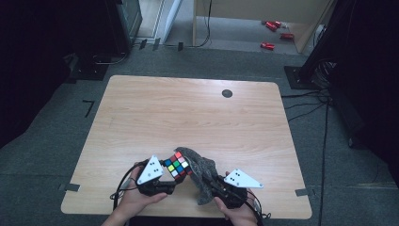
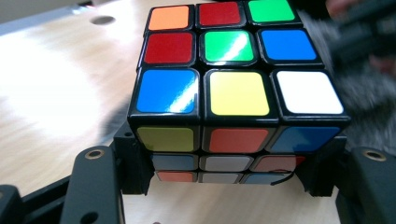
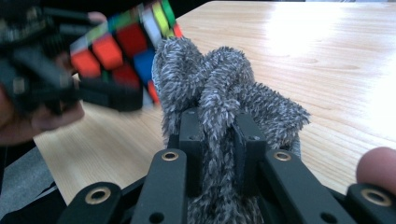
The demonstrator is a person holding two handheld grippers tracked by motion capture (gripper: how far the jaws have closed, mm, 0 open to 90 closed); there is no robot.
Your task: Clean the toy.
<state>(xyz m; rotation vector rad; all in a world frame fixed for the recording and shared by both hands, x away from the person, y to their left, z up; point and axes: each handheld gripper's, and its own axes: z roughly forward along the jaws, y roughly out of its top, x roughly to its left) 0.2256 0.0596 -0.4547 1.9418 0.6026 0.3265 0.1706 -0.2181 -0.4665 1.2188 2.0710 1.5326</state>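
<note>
Right gripper (image 3: pixel 218 140) clenched on a grey fuzzy cloth (image 3: pixel 219 88), left gripper (image 2: pixel 224 161) grasping a colour cube (image 2: pixel 233 84) by its sides, cloth apparently brushing the cube, above the near edge of the wooden table (image 1: pixel 188 113), black disc (image 1: pixel 227 93) far off

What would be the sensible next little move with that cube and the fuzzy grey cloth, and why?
Probably rub the cloth across the nearest cube face. The left gripper clamps the cube, the right gripper pinches the bunched cloth, and the cloth already sits against the cube's side.
</note>
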